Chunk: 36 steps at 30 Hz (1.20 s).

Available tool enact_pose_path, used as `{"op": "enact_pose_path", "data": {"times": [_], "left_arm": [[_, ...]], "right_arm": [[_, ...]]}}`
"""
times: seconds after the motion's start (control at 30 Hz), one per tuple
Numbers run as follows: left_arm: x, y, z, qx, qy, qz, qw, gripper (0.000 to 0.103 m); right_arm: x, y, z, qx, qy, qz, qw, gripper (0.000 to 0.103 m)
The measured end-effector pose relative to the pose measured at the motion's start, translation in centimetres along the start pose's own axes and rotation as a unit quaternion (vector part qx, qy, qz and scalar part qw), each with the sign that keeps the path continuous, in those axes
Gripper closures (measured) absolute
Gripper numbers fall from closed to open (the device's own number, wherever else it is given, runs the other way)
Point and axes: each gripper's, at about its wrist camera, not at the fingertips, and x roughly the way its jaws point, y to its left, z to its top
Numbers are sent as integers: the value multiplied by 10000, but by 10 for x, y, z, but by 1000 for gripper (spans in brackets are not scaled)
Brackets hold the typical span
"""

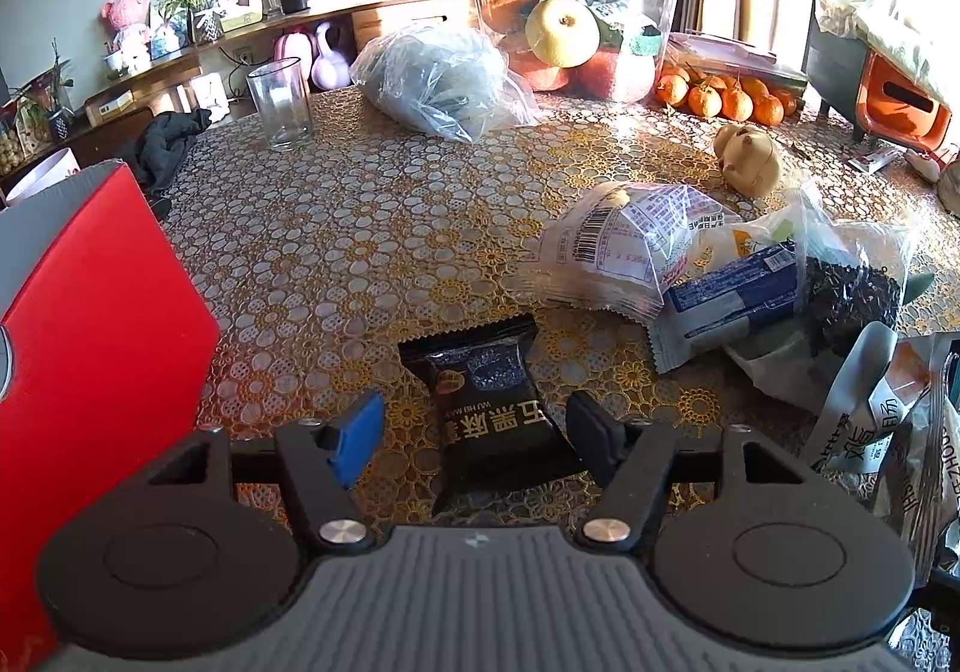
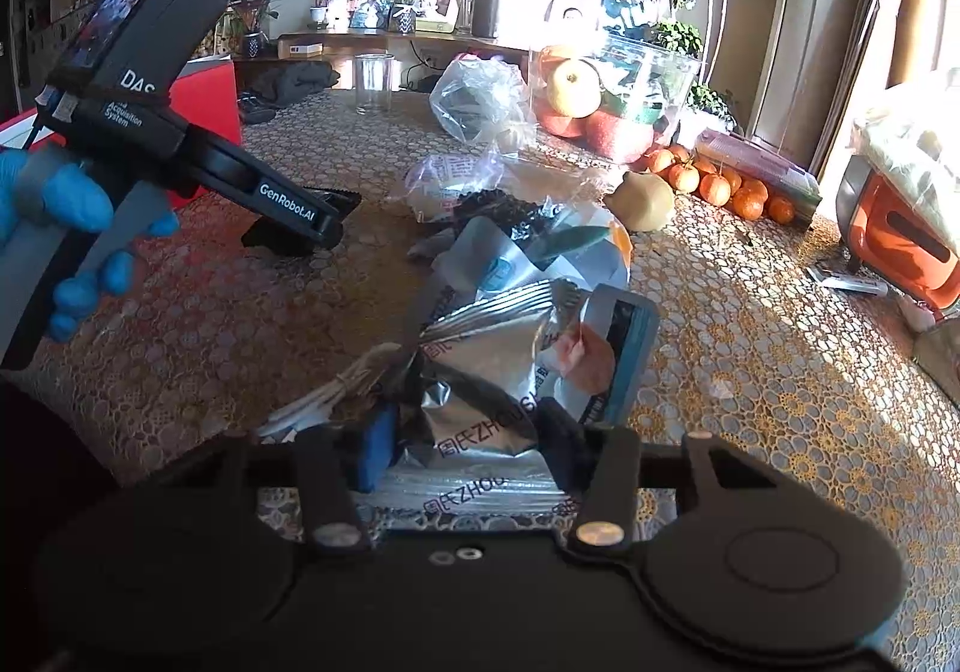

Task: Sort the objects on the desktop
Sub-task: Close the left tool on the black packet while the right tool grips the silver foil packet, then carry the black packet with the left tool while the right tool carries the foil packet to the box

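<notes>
The left tongs (image 1: pixel 474 435) stand apart around a black snack packet (image 1: pixel 489 402) that lies flat on the table (image 1: pixel 336 252); a gap shows between each pad and the packet. The right tongs (image 2: pixel 471 447) straddle a crumpled silver foil bag (image 2: pixel 480 372), and whether the pads press on it cannot be told. A blue-gloved hand (image 2: pixel 66 228) holds the left device. A red box (image 1: pixel 102 342) sits left of the black packet. Further on lies a heap of wrapped snacks (image 1: pixel 690 258), with a small tan figurine (image 1: pixel 750 159) behind it. At the far edge stand a drinking glass (image 1: pixel 281 102), a plastic bag (image 1: pixel 444 81), a clear tub of fruit (image 1: pixel 576 24) and a row of tangerines (image 1: pixel 726 99).
</notes>
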Motion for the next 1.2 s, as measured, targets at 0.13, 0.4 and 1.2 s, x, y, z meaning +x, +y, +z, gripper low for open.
{"op": "enact_pose_path", "data": {"times": [0.13,0.4,1.2], "left_arm": [[1,0,0,-24,38,-36,10000,56],[-2,1,0,-11,-30,-3,10000,68],[-77,13,-7,-199,-271,-200,9992,68]], "right_arm": [[-2,0,0,53,25,-22,10000,54],[-6,-3,2,191,38,-62,9998,56],[-40,5,19,446,-130,-238,9986,57]]}}
